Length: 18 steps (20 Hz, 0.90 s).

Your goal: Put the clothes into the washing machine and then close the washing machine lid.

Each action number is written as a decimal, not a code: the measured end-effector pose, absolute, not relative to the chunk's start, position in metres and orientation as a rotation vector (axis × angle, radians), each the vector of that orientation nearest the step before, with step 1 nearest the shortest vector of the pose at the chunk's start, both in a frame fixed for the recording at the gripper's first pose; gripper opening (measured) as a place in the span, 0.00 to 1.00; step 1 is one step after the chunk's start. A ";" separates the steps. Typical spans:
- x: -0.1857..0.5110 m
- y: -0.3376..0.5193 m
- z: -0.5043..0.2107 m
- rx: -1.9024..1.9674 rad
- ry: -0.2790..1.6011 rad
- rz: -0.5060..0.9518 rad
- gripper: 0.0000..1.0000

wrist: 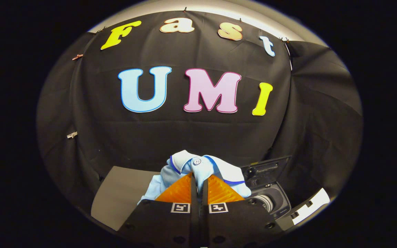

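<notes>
Grey table; washing machine stands on it, lid open.

- My fingers pinched nearly closed on light blue clothes, both pressing the fabric.
- Garment has dark blue trim and a white button, bunched above the fingertips.
- Washing machine just right of fingers, lid raised, drum opening visible.
- Grey counter to the left.

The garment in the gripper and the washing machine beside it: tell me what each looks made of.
The light blue garment, pinched between the shut fingers of the gripper, looks like soft woven or knit cloth: it folds and drapes, with darker blue trim and a button. The washing machine, ahead to the right with its lid up, looks like dark moulded plastic with a slight sheen; metal parts cannot be ruled out.
</notes>
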<state>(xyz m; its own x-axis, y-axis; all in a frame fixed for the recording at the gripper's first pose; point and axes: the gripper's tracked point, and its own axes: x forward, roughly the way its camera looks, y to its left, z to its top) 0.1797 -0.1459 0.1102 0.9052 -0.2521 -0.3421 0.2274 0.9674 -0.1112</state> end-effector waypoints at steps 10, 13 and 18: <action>0.177 -0.259 0.128 -0.114 0.360 -0.289 0.05; 0.176 -0.295 0.127 -0.100 0.367 -0.296 0.05; 0.171 -0.354 0.120 -0.096 0.377 -0.296 0.05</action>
